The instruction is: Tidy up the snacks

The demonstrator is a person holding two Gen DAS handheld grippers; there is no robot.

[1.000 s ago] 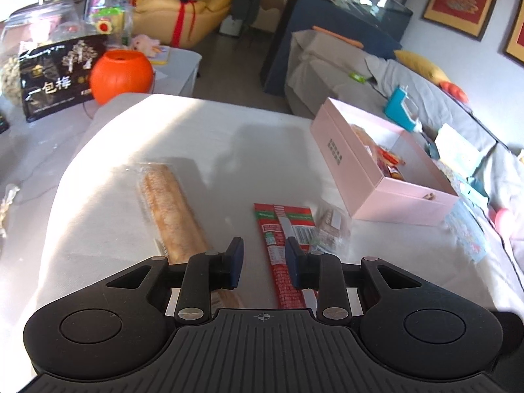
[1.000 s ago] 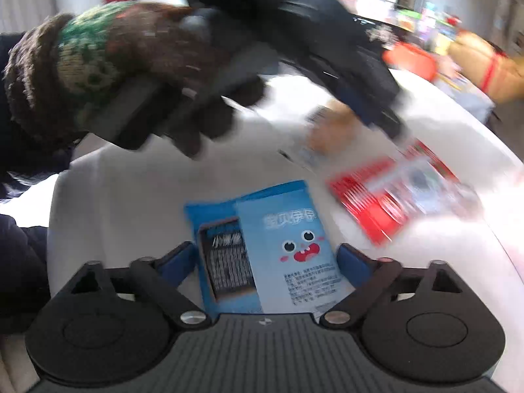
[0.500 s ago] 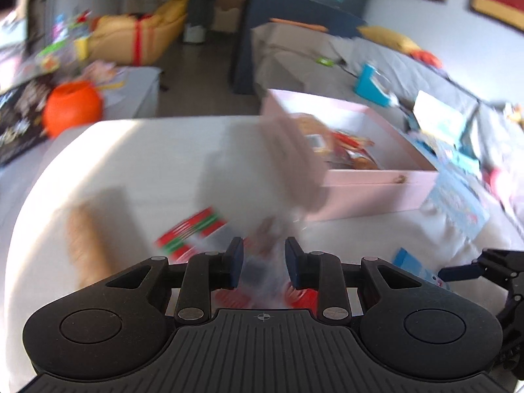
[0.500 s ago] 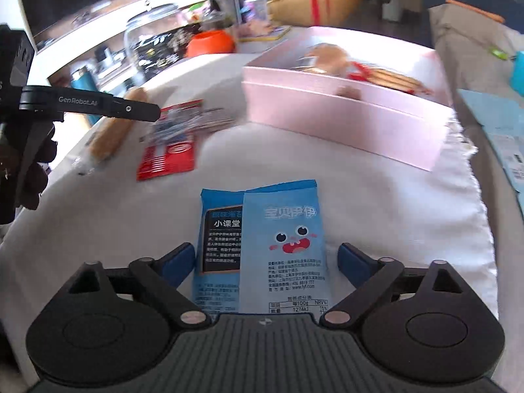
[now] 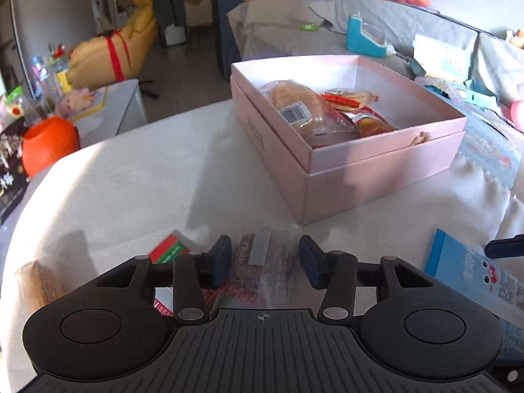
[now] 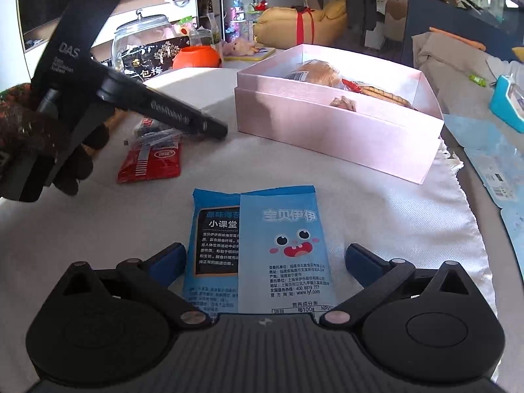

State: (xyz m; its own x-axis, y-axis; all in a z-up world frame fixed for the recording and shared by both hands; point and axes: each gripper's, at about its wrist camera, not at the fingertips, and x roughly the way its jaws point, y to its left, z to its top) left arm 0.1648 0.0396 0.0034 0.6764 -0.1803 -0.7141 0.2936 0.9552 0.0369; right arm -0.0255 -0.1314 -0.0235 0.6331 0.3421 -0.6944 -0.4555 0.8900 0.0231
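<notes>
Here, at the pick-up step, my left claw (image 5: 263, 260) is spread over a clear-wrapped snack (image 5: 262, 262) that lies atop a red packet (image 6: 150, 163) on the bench (image 5: 131, 180), and my right claw (image 6: 265, 262) is spread astride a blue packet (image 6: 262, 245). Next, as I judge it, each claw must close on its packet, then carry it to the pink box (image 5: 360, 177) at far right. Count: three loose packets between the claws, one long wrapped bread (image 5: 36, 281) at far left, and one box holding several snacks, too overlapped to count.
</notes>
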